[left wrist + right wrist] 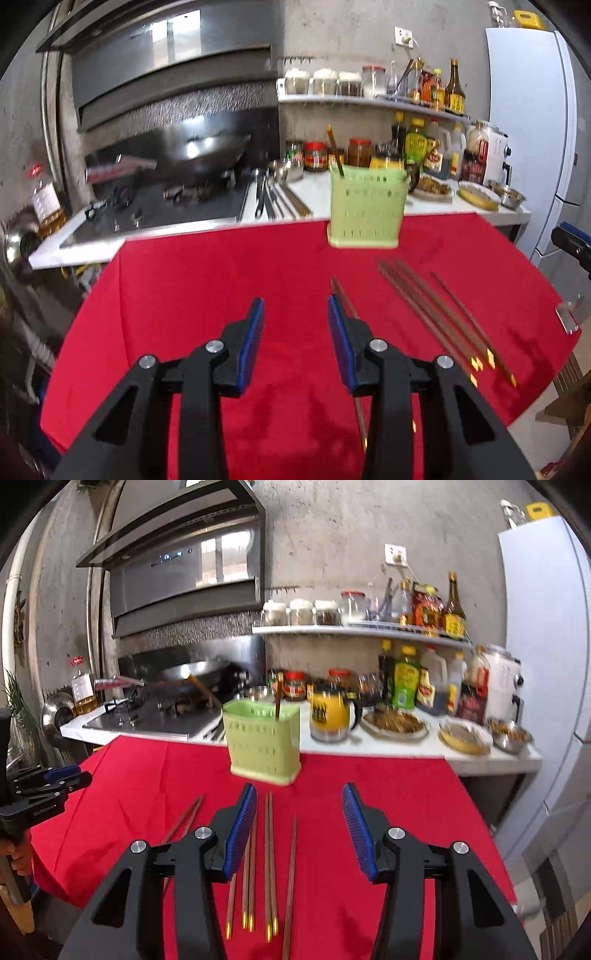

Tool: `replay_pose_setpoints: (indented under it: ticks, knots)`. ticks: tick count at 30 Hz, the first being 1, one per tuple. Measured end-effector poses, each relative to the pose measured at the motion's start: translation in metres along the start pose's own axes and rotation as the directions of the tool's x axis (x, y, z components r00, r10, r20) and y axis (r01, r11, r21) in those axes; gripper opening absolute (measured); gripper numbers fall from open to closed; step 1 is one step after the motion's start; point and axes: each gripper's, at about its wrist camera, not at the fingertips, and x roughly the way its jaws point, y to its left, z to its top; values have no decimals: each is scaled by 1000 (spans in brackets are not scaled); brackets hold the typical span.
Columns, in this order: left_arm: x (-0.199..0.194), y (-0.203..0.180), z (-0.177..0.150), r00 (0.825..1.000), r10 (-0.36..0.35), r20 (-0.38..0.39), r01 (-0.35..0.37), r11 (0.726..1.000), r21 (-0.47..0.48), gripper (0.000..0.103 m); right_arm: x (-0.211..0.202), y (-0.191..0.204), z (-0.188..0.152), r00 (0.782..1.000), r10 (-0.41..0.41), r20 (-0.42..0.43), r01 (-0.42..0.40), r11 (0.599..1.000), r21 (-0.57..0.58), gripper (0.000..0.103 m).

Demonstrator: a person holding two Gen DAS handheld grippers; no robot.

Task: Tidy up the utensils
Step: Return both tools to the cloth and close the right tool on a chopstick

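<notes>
A green slotted utensil holder [364, 208] stands at the far edge of the red cloth [221, 280]; it also shows in the right wrist view [263, 744] with one chopstick [277, 698] standing in it. Several brown chopsticks [439, 317] lie on the cloth to the right of my left gripper [295, 314], which is open and empty; one chopstick [345, 299] lies by its right finger. My right gripper [299, 808] is open and empty above several chopsticks [269, 856] lying side by side. The left gripper [48, 779] shows at the left edge.
Behind the cloth runs a white counter [388, 751] with a yellow mug [330, 712], food dishes [393, 723], jars and bottles. A stove with a wok [207, 155] is at the back left. A white fridge [532, 110] stands at right.
</notes>
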Motion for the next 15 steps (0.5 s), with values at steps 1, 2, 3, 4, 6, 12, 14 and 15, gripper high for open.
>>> replay_pose_setpoints:
  ticks: [1, 2, 3, 4, 6, 12, 14, 15]
  knots:
    - [-1, 1, -10, 1000, -2, -15, 1, 1000, -11, 35, -5, 1, -11, 1000, -6, -12, 6, 1000, 3, 50]
    - [-3, 1, -16, 1000, -6, -24, 5, 1000, -18, 35, -7, 1, -18, 1000, -11, -18, 11, 1000, 3, 50]
    - [-5, 2, -23, 999, -13, -33, 12, 1000, -28, 35, -10, 1, -26, 1000, -13, -29, 13, 1000, 4, 50]
    - [-5, 2, -31, 999, -18, -46, 16, 999, -37, 35, -11, 1, -32, 999, -14, -39, 14, 1000, 8, 50]
    - [-5, 0, -44, 998, -18, -65, 16, 999, -36, 35, -12, 2, -50, 997, -11, -71, 12, 1000, 18, 50]
    - [5, -11, -78, 989, -26, -149, 23, 999, -26, 35, -6, 9, -88, 989, -23, -145, 26, 999, 19, 50]
    - [7, -15, -84, 986, -30, -163, 25, 999, -33, 35, -6, 11, -99, 987, -38, -157, 41, 999, 12, 50]
    - [8, -16, -87, 986, -25, -165, 20, 999, -33, 35, -5, 12, -102, 986, -40, -164, 42, 999, 12, 50]
